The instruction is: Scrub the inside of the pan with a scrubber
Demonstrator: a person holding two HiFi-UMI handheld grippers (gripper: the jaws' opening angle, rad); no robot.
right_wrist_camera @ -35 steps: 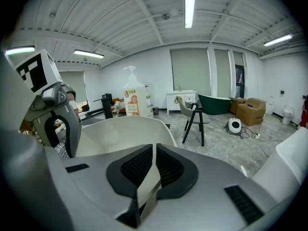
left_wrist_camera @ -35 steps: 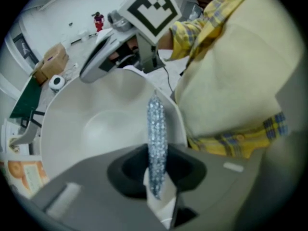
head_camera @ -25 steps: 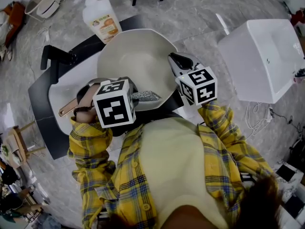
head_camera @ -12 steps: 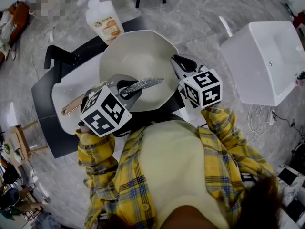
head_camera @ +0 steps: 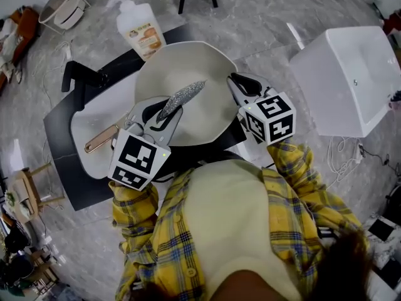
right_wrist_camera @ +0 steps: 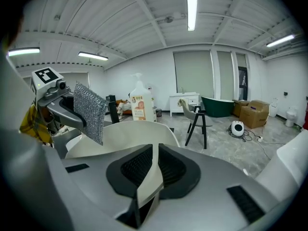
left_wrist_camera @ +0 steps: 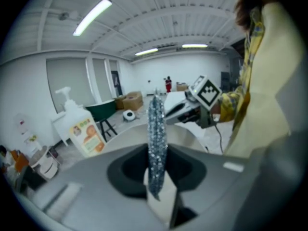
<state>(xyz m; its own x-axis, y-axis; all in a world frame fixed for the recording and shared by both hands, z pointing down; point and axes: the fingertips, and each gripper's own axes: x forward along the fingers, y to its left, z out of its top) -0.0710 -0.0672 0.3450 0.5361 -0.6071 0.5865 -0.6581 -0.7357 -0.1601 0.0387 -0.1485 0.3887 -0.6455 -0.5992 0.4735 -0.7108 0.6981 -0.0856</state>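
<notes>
Grey marbled floor (head_camera: 250,17) surrounds the black stand (head_camera: 56,143) holding my smooth cream pan (head_camera: 188,74), with a pump bottle (head_camera: 143,29) just behind and a boxy white tub (head_camera: 348,80) to the right. My left gripper (head_camera: 160,115) pinches the flat, glittery mesh scrubber (head_camera: 183,96) over the pan's inside; my right gripper (head_camera: 241,88) clamps its thin rim.

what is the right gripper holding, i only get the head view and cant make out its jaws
observer: The right gripper is shut on the rim of the pan; a strip of the rim runs between its jaws.
operator: ok and is the scrubber a stick or a sheet, looks like a sliver here
observer: A flat, silvery mesh sheet. The right gripper view sees the scrubber face-on, clamped in the left gripper.
</notes>
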